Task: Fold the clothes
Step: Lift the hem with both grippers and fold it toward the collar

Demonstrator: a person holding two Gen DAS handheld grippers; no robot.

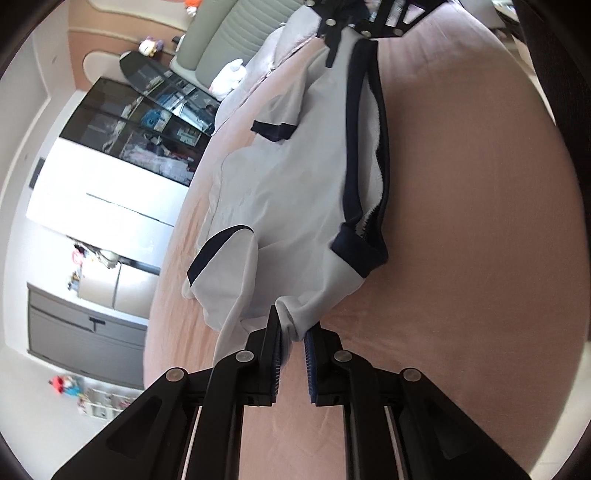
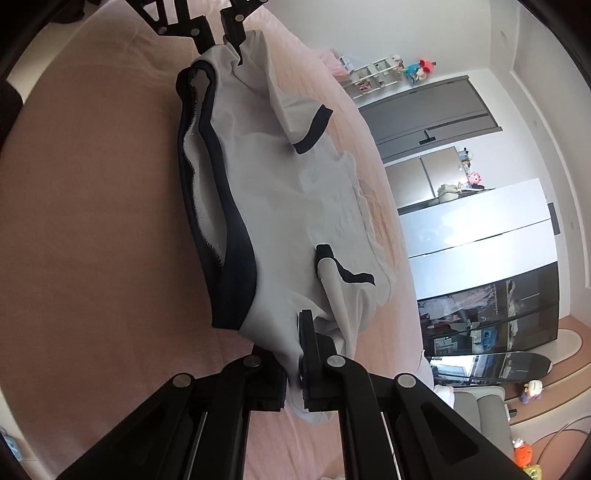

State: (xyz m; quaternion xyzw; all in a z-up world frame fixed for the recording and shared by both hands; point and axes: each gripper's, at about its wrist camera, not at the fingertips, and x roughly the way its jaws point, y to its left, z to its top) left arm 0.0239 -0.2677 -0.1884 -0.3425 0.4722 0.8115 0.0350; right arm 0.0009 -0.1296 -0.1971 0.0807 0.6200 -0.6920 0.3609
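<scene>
White shirt [image 1: 295,177] stretched above pink bed [image 1: 461,221], one end clamped in left gripper [image 1: 293,332] jaws, other end clamped in right gripper [image 2: 301,354] jaws

shirt [image 1: 295,192] corner buried between gripper pads, opposite gripper [image 1: 364,27] cropped – top edge

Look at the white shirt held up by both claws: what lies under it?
Under the white shirt lies the pink bed sheet, bare around it. The left claw and right claw pinch its corners. The sheet beneath its middle is covered, so unseen.
</scene>
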